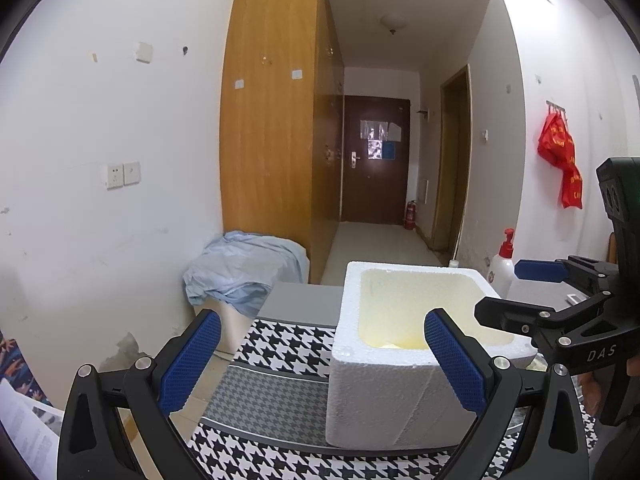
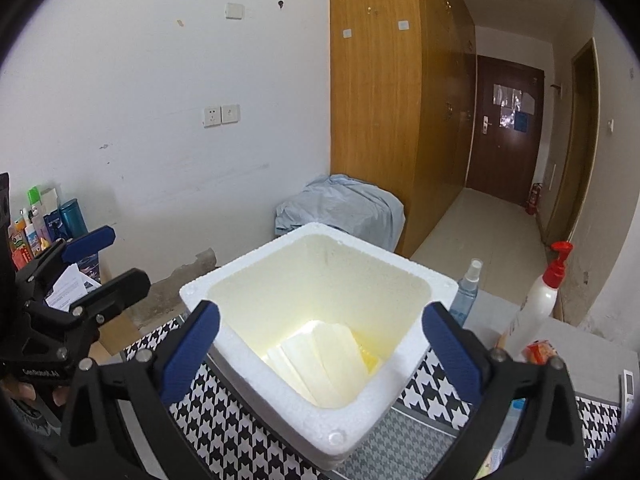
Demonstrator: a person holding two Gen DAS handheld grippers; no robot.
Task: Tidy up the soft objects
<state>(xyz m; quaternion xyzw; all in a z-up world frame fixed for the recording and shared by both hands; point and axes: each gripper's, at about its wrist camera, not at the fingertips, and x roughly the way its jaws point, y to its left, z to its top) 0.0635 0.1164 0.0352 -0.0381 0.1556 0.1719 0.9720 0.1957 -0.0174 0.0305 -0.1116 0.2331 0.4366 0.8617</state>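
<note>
- The white foam box (image 2: 320, 344) stands open-topped on the houndstooth cloth (image 2: 224, 432) that covers the table (image 1: 304, 300); in the right wrist view it fills the lower middle of the frame, one corner turned toward the camera.
- Inside it, at the bottom, lie pale flat soft sheets (image 2: 320, 364), fanned and overlapping, leaning toward the box's near right wall; a yellowish patch shows beside them.
- The right hand-held gripper (image 2: 320, 348) hangs over the box with its jaws spread wide, one blue pad outside each side of the rim, nothing between them and no pad pressing the foam.
- The left hand-held gripper (image 1: 324, 360) is also wide, holding nothing. Its right pad overlaps the box's near rim in the left wrist view; I cannot tell whether it touches. Its left pad hangs over the cloth's edge and the floor beyond.
- At the left of the left wrist view the table ends, with bare floor down to the white wall.
- Beyond the table's far edge sits a bin draped in light blue cloth (image 1: 240, 268), against the wooden wardrobe (image 1: 272, 120).
- To the right of the box stand a clear spray bottle (image 2: 466, 292) and a white pump bottle with a red top (image 2: 540, 296), both near the table's far edge and apart from the box.
- Past them an open corridor runs to a dark door (image 1: 374, 160), its floor clear but for a red fire extinguisher (image 1: 410, 216) by the right wall.
</note>
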